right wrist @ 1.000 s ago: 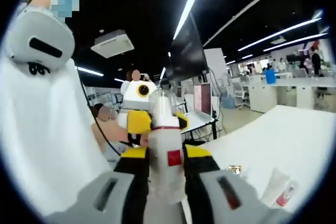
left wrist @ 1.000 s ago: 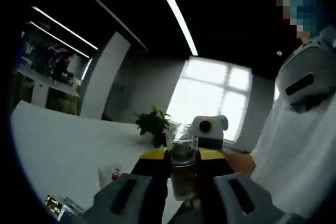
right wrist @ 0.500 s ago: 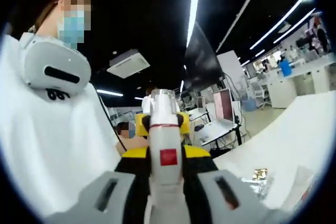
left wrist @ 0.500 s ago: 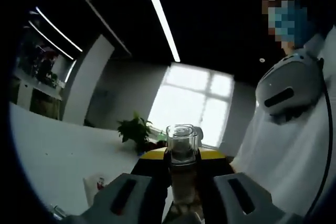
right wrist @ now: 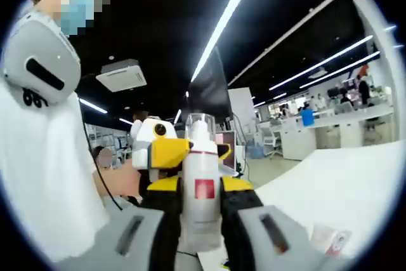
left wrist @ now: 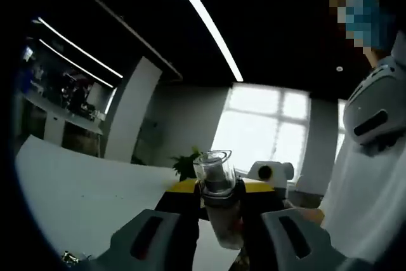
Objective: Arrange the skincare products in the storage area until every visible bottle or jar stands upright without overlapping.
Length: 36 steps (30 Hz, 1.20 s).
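Both bottles are being carried aloft. The left gripper (left wrist: 219,233) is clenching a translucent bottle (left wrist: 219,204) between its fingers, its cap now tilting leftward; the right gripper (right wrist: 202,223) is gripping a white spray bottle (right wrist: 202,188) upright, the white table (right wrist: 330,188) coming back into view. Placement upright is still pending.

A potted plant (left wrist: 188,164) stands before a bright window (left wrist: 269,128), perhaps on the white table (left wrist: 82,195).
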Each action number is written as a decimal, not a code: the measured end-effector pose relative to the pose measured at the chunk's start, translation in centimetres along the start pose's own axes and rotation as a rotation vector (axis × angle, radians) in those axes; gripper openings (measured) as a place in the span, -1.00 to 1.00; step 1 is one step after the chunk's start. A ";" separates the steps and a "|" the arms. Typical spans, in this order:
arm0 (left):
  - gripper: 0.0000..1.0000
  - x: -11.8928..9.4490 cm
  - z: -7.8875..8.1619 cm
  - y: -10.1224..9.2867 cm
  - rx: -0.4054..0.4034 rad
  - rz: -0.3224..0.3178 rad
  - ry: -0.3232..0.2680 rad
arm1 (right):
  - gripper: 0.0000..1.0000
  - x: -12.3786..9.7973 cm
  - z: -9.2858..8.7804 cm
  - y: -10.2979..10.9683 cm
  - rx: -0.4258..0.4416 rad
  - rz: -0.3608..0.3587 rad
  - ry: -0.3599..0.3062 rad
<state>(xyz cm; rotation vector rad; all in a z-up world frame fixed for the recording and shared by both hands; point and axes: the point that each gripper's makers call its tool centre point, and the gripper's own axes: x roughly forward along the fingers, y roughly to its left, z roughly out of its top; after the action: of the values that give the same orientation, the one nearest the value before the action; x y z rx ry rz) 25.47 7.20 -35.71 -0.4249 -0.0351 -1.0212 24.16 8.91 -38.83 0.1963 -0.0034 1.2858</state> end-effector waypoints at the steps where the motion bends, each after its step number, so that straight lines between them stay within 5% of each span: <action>1: -0.57 0.1 0.2 0.8 -0.008 0.044 -0.011 | -0.56 0.1 0.1 -0.4 -0.004 -0.031 -0.002; 8: -0.56 0.4 1.2 2.6 0.007 0.209 -0.050 | -0.56 0.7 1.0 -3.0 -0.166 -0.276 0.038; 19: -0.63 1.0 0.3 3.1 -0.023 0.279 -0.049 | -0.56 -0.9 1.2 -5.1 -0.609 -0.558 0.176; 25: -0.57 0.9 -0.4 3.2 -0.071 0.303 -0.051 | -0.56 -1.0 1.3 -4.2 -0.774 -0.574 0.216; 32: -0.55 0.4 -1.5 3.3 -0.121 0.310 -0.036 | -0.56 -1.1 0.5 -3.4 -0.754 -0.550 0.221; 36: -0.67 0.2 -1.6 2.4 -0.170 0.257 -0.044 | -0.56 -1.8 -0.1 -3.7 -0.690 -0.553 0.228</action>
<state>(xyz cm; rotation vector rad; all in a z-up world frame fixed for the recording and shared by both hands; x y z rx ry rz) 27.27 7.52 -37.93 -0.5907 0.0663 -0.7643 27.17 6.21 -39.67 -0.5137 -0.1833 0.6910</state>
